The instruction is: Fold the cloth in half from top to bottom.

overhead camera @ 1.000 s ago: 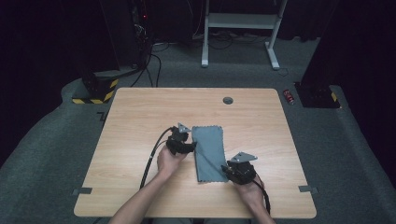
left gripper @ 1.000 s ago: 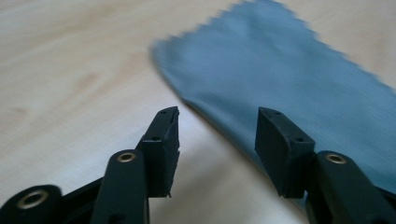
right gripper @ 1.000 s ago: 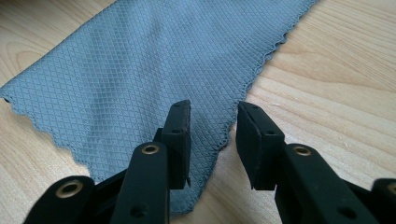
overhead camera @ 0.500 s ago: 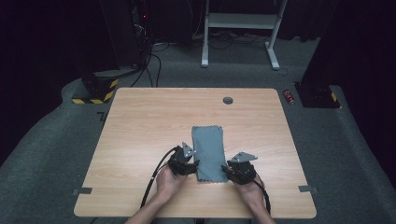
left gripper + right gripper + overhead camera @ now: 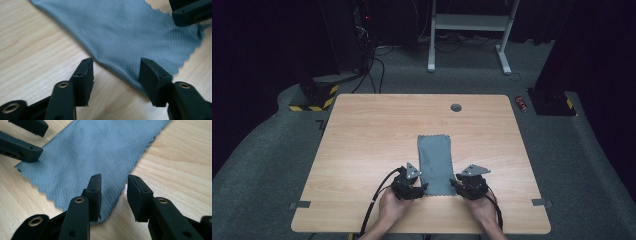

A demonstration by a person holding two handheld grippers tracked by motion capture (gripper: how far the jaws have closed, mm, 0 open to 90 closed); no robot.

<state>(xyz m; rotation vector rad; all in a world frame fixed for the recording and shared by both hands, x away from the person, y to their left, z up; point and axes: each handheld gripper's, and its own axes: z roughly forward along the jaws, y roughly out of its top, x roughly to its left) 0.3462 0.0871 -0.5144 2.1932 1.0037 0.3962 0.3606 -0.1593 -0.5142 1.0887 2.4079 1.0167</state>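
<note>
Grey cloth (image 5: 435, 165) lies flat as a long strip, long axis running front to back, slightly right of worktop (image 5: 362, 135) centre, its near short edge close to the front edge. Left hand-held gripper (image 5: 418, 189) sits at the cloth's near-left corner, jaws apart, straddling the long folded edge (image 5: 110, 65) without pinching it. Right hand-held gripper (image 5: 456, 186) sits at the near-right corner, jaws apart with a narrower gap, the zigzag-cut edge (image 5: 130, 171) running between them, nothing clamped. Both rest low on the wood, hands (image 5: 391, 207) behind them at the front edge. Open wood on the left half, the right strip and the back; small round grommet (image 5: 456, 107) near the back edge
</note>
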